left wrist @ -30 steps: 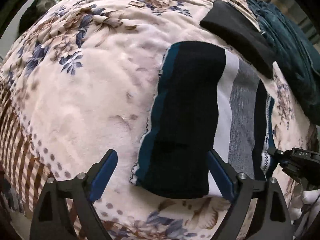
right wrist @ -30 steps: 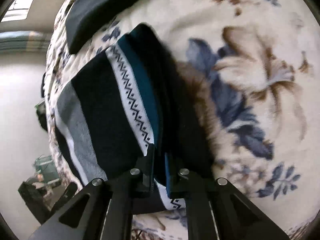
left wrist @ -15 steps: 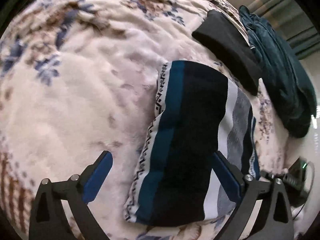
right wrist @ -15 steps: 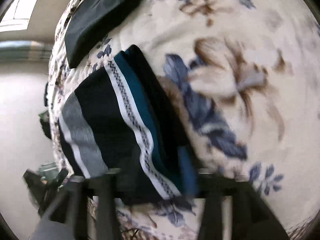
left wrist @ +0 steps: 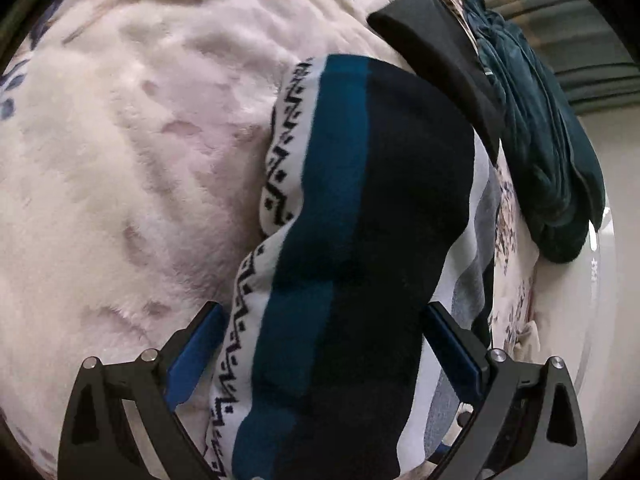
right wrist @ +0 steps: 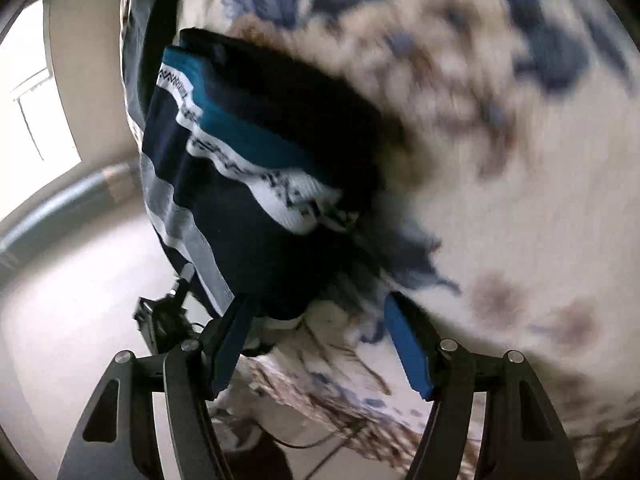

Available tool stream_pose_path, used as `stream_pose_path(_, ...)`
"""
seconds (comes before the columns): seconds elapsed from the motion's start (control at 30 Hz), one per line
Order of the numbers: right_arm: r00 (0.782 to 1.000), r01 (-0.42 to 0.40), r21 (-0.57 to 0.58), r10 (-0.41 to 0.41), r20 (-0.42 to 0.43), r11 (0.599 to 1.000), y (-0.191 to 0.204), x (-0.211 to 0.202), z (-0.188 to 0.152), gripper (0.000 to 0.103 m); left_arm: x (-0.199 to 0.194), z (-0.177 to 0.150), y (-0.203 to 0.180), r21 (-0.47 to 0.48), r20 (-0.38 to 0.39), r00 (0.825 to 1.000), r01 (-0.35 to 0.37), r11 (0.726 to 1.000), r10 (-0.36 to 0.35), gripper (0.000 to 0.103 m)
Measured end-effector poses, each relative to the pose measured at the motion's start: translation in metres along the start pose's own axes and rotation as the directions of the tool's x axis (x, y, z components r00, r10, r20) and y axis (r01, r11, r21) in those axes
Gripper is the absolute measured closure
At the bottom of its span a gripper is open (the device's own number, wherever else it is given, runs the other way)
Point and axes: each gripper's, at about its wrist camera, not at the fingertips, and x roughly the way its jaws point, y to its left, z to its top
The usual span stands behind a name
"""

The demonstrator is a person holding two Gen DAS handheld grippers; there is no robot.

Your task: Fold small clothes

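Observation:
A folded striped garment [left wrist: 360, 240], navy, teal, white and grey with a zigzag band, lies on the floral blanket [left wrist: 140, 160]. My left gripper [left wrist: 320, 344] is open, its blue-padded fingers straddling the garment's near end without pinching it. In the right wrist view, which is blurred, the same garment [right wrist: 248, 184] lies at the bed's edge. My right gripper [right wrist: 320, 344] is open and empty just below the garment's near corner, over the blanket [right wrist: 520, 240].
A folded black garment [left wrist: 436, 60] lies beyond the striped one, and a crumpled dark teal garment [left wrist: 540, 140] lies at the bed's right edge. A black device on a stand [right wrist: 160, 320] stands beside the bed over the pale floor [right wrist: 80, 300].
My right gripper let go of the garment's edge, opened and pulled back. My left gripper moved forward, so the garment's end now sits between its open fingers.

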Motion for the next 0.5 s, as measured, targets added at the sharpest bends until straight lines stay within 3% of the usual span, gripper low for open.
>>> stream_pose_path(0.1,0.997,-0.067,0.011,0.067,0.044,0.998,-0.004,0.019,0.011,0.022,0.004,0.003,0.002,0.008,-0.018,1.0,0.023,1.0,-0.023,0.003)
stream_pose_path(0.2,0.974,-0.201,-0.033,0.203,0.1,0.979,0.009,0.026,0.017,0.021,0.005,0.006,0.005,0.019,-0.035,0.998,0.05,0.999,-0.049,0.003)
stream_pose_path(0.5,0.945,-0.241,-0.083,0.253,0.205,0.967,0.039,0.065,0.029,0.021,0.011,0.014,0.008,0.032,-0.057,0.993,0.103,0.994,-0.101,0.002)
